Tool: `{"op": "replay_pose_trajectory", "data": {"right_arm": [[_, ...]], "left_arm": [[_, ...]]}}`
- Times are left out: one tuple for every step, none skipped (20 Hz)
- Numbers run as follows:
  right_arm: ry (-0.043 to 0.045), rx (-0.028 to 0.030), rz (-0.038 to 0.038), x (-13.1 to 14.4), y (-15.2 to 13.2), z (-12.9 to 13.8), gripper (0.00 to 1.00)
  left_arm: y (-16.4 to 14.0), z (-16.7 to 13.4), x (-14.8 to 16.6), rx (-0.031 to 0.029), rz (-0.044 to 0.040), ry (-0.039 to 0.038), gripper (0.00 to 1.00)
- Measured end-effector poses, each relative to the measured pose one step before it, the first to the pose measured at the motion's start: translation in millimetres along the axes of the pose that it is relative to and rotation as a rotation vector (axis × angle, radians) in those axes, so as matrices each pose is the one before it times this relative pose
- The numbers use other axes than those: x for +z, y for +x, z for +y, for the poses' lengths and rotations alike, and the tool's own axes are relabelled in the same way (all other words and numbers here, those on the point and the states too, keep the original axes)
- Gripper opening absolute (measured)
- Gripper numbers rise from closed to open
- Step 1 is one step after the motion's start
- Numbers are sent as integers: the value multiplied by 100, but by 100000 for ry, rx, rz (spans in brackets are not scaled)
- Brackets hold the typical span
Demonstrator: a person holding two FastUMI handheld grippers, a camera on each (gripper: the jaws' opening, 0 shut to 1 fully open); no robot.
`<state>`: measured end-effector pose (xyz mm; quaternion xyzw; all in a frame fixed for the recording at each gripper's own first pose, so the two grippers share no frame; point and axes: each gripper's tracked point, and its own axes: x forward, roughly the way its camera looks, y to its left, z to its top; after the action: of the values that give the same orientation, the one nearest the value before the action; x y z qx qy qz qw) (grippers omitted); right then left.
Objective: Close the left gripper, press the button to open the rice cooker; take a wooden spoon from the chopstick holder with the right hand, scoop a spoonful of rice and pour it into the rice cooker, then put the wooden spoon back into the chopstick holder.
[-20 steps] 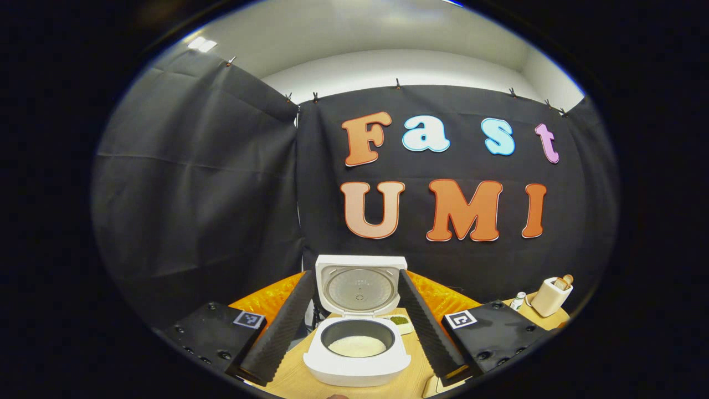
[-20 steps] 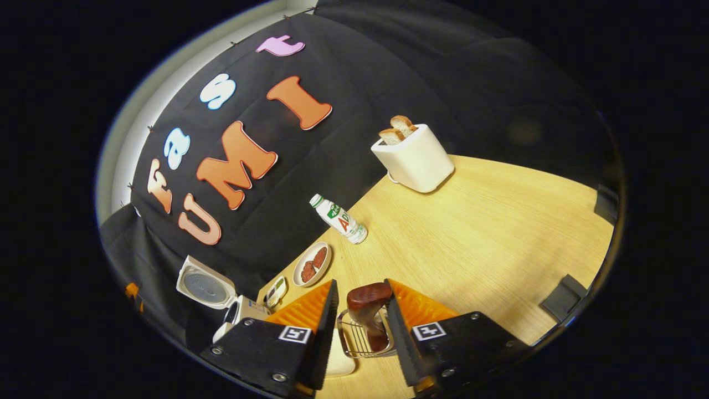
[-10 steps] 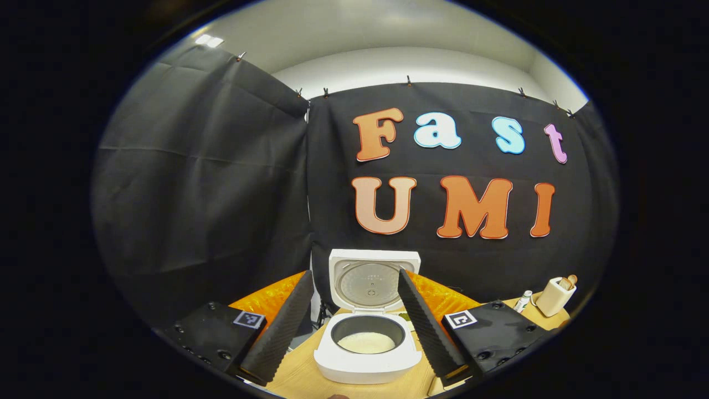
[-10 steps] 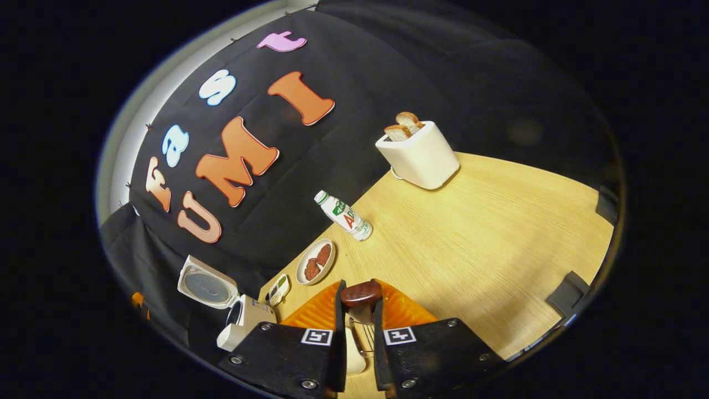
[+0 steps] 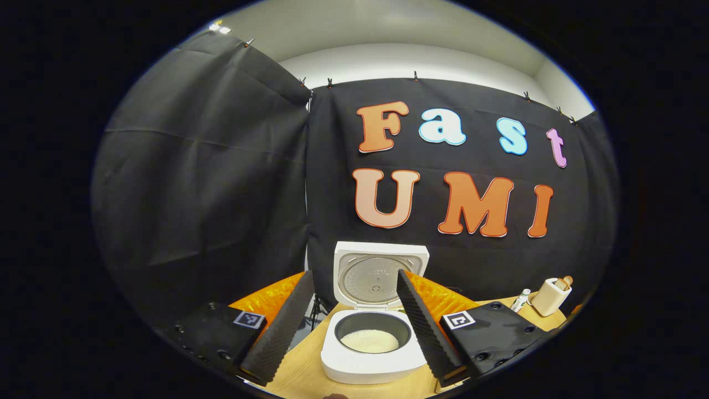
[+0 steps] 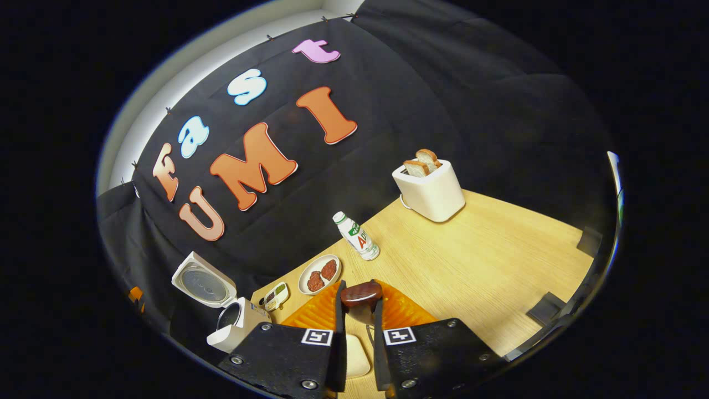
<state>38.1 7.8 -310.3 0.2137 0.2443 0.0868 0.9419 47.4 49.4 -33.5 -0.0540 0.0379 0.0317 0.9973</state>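
On the wooden table (image 6: 487, 249), the rice cooker (image 5: 374, 349) is seen with its lid (image 5: 379, 274) raised upright at the far side; a shallow layer of white rice (image 5: 369, 341) is visible at the bottom of the dark inner pot. In the right gripper view the same cooker (image 6: 235, 324) is seen at the near left, lid tilted back. A small plate (image 6: 319, 274) holding two dark reddish pieces is set beside a small white dish (image 6: 275, 296) near the back wall. A toaster (image 6: 429, 188) with two bread slices standing in its slots is placed far right, and a small white bottle (image 6: 357, 236) with a green cap stands between the toaster and the plate.

The chopstick holder cannot be made out clearly; a pale rounded object (image 6: 356, 357) is partly hidden behind the right fingers.

The left gripper (image 5: 354, 321) is held level, facing the open cooker, with its jaws wide apart and nothing between them. The right gripper (image 6: 358, 332) is angled down over the table, its jaws drawn together on the dark wooden spoon (image 6: 361, 296), whose rounded end protrudes just above the fingertips.
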Motion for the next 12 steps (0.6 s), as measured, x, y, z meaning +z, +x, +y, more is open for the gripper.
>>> {"op": "replay_pose_trajectory", "data": {"right_arm": [[-381, 610, -1730, 387, -132, 445, 19], [-47, 717, -1470, 227, -11, 472, 19], [-426, 1413, -1009, 267, -241, 814, 19], [-423, 1557, -669, 127, -121, 824, 19], [-942, 1696, -544, 2, -66, 785, 19], [-1222, 1562, -283, -79, 82, 626, 19], [-1428, 1531, -44, -129, -8, 380, 19], [-1442, 1773, 173, -225, 11, 410, 19], [-939, 1550, 776, -397, 11, 491, 19], [-842, 1415, 1161, -516, 53, 407, 19], [-505, 1107, 1238, -427, -169, 566, 19], [-554, 1151, 1226, -489, 29, 350, 19]], "left_arm": [[194, 504, -31, -662, 765, -1209, 100], [336, 595, -115, -347, 425, -1045, 100], [236, 541, -14, -239, -84, -522, 100], [250, 589, 74, -217, -197, 38, 100], [177, 532, 62, -8, -136, 431, 100], [243, 480, 97, -358, -329, 525, 100], [41, 428, 137, -189, -412, 587, 100], [10, 395, 90, -216, -338, 568, 100], [192, 380, 121, -307, -322, 433, 100], [107, 311, -10, -470, 106, 147, 100], [-25, 264, 79, -597, 195, 31, 100], [6, 352, 65, -365, 39, 370, 100]]}}
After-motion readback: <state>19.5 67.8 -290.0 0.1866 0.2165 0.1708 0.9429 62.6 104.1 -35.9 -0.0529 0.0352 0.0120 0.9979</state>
